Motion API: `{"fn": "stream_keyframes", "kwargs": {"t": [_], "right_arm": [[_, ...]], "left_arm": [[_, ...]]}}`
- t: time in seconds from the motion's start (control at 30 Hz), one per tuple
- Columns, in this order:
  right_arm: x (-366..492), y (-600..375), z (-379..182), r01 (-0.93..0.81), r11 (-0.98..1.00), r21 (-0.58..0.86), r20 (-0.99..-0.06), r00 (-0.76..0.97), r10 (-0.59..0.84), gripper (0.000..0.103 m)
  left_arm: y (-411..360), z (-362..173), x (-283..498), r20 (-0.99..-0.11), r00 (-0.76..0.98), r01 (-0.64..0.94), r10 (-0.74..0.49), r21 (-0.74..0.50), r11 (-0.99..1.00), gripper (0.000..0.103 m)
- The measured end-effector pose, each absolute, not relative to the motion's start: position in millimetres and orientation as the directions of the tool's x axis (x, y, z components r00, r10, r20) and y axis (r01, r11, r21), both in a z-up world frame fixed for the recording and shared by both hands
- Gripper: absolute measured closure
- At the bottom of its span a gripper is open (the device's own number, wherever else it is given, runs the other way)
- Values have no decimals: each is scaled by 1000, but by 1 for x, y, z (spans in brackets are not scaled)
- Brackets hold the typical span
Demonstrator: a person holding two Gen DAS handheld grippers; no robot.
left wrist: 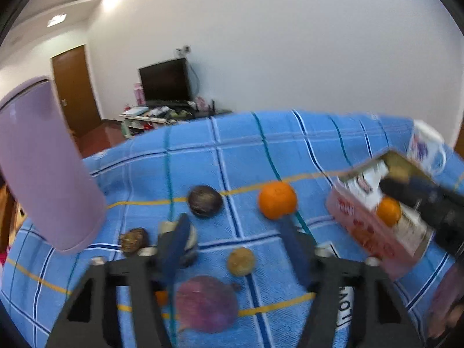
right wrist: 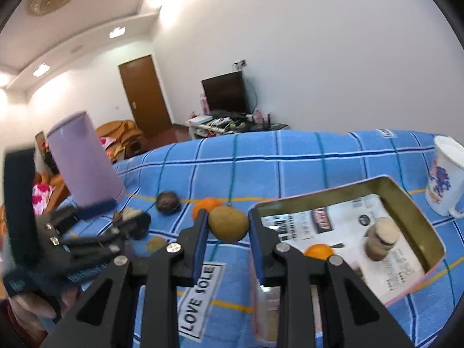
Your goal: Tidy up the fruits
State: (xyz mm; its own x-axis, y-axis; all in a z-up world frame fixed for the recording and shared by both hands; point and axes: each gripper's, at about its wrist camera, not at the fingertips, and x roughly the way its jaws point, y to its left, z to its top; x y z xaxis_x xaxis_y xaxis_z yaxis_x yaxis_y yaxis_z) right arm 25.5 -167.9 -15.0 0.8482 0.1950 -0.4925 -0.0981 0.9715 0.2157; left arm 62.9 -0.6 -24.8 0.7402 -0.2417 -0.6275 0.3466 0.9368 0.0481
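The right gripper (right wrist: pixel 228 223) is clamped on a yellow-brown round fruit (right wrist: pixel 228 224), one blue pad pressed to each side of it, and holds it clear above the blue checked cloth (right wrist: pixel 304 168). Just right of that fruit sits the open tin box (right wrist: pixel 411 203), pink outside and gold inside, lined with printed paper. In the box lie a small orange (right wrist: pixel 318 251) near the front edge and a short brown jar with a pale lid (right wrist: pixel 382 239) a little to its right. Behind the box, toward its far right corner, stands a white mug with a blue print (right wrist: pixel 443 179).

The left gripper (left wrist: pixel 232 226) hangs over the cloth well to the left of the box, its jaws partly apart; nothing is visibly pinched between them, though the blur makes that hard to judge. Left of the box, on the cloth, lie a loose orange (left wrist: pixel 277 200), then a dark round fruit (left wrist: pixel 205 201), and nearer the camera a small tan fruit (left wrist: pixel 240 261), a purple onion-like bulb (left wrist: pixel 206 304) and a brown shrivelled fruit (left wrist: pixel 134 239). Furthest left of the box stands a tall lilac cylinder (left wrist: pixel 43 168), tilted in the lens
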Motion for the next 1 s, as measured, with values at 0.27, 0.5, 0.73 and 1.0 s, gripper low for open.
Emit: {"fn": "stream_keyframes", "kwargs": {"t": [0.27, 0.5, 0.73, 1.0], "right_arm": [[21, -175, -8, -112, 965, 238, -478, 851, 217, 73], [16, -177, -7, -123, 963, 241, -472, 852, 227, 73], [19, -183, -11, -103, 956, 274, -484, 844, 230, 73], [17, -183, -9, -114, 955, 274, -475, 847, 237, 72]], "left_arm": [[-25, -56, 85, -761, 627, 361, -166, 94, 928, 57], [-20, -47, 71, -775, 589, 394, -229, 27, 919, 66], [9, -49, 100, -783, 527, 375, -331, -135, 917, 66], [29, -34, 100, -749, 447, 386, -489, -331, 861, 66]]}}
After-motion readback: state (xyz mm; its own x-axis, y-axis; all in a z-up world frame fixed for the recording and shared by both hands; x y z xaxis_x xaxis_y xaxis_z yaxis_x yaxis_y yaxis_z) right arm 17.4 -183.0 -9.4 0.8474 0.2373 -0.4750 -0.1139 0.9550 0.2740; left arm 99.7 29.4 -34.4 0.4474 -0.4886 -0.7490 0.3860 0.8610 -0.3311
